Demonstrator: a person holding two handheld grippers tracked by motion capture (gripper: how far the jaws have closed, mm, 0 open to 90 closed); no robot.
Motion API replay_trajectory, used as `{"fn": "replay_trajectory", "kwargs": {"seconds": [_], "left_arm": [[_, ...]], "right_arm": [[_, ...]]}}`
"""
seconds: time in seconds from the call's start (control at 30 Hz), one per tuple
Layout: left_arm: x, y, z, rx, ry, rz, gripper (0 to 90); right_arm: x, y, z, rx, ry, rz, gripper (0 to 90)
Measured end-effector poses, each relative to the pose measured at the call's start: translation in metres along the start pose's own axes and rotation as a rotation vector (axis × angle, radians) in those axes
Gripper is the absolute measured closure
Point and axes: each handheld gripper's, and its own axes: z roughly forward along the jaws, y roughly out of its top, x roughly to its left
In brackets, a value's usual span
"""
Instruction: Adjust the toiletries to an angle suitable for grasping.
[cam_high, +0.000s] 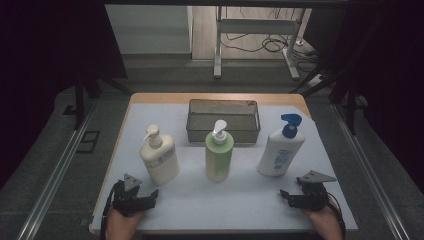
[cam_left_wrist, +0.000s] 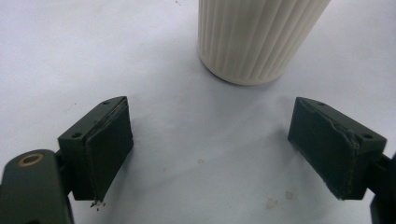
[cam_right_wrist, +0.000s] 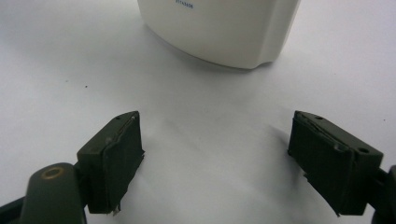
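Observation:
Three pump bottles stand in a row on the white table cover (cam_high: 240, 197): a cream one (cam_high: 159, 157) at the left, a green one (cam_high: 219, 152) in the middle, and a white one with a blue pump (cam_high: 281, 147) at the right. Behind them is a metal mesh basket (cam_high: 223, 120). My left gripper (cam_high: 148, 196) rests near the front edge, open and holding nothing, just short of the cream bottle's ribbed base (cam_left_wrist: 254, 39). My right gripper (cam_high: 290, 196) is open too, with the white bottle's base (cam_right_wrist: 224, 28) a little ahead of its jaws.
The table's wooden edge (cam_high: 215, 97) shows at the far side. Beyond it stand a white desk frame (cam_high: 257, 37) and floor cables (cam_high: 272, 45). Metal rails (cam_high: 60, 165) run along both sides of the table. Bare cover lies between the bottles and the grippers.

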Motion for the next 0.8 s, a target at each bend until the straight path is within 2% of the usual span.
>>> {"fn": "replay_trajectory", "kwargs": {"seconds": [0.8], "left_arm": [[0.0008, -0.0002, 0.0003, -0.002, -0.006, -0.007, 13.2]], "right_arm": [[-0.0011, 0.0011, -0.0001, 0.009, 0.016, -0.003, 15.8]]}}
